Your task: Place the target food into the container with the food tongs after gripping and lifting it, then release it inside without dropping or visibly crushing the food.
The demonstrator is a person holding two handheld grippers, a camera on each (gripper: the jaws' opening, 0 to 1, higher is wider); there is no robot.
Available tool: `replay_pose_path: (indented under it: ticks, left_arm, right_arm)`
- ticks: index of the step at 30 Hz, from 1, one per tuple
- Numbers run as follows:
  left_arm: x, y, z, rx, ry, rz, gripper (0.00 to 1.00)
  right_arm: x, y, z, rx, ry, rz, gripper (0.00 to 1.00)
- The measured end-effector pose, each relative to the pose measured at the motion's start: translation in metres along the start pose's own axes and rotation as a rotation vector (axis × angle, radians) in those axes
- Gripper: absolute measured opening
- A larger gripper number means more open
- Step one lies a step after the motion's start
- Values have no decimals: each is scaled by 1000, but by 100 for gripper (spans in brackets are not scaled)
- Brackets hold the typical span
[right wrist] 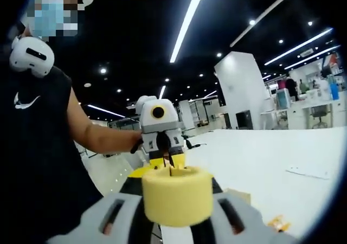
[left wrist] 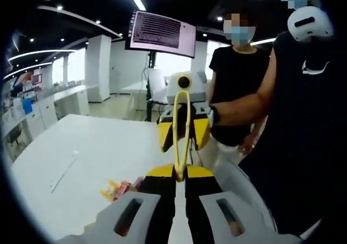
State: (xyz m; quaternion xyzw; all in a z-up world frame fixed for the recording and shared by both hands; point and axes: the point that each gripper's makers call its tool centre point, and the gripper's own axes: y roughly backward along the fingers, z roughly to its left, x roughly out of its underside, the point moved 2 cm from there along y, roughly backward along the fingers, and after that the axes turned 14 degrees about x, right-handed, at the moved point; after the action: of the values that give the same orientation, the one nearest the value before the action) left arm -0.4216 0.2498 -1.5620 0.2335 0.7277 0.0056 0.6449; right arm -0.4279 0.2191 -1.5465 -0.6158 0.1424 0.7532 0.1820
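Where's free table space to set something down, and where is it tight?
Free: the white table is bare from the thin strip to its far edge; in the right gripper view it is bare around the paper sheet. Crowded: near the left gripper, by the red-yellow packets.

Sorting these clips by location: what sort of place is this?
Probably an open-plan office or lab: a hanging monitor, long ceiling light strips, white desks along the wall, and a big white table.
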Motion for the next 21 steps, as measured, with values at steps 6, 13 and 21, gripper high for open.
replay_pose_path:
  ticks: [6,13,21]
  left_arm:
    - [1,-7,-1,19,3,22,0]
    - [-5,-10,1,22,-3,4,0]
    - [-4,-14,-1,39,10,27,0]
  right_arm:
    - [-1,-3,2,-9,-3,-11,21]
    - [-1,-3,2,-4,-5,-13,19]
    - [1,0,3,-12,1,-7,19]
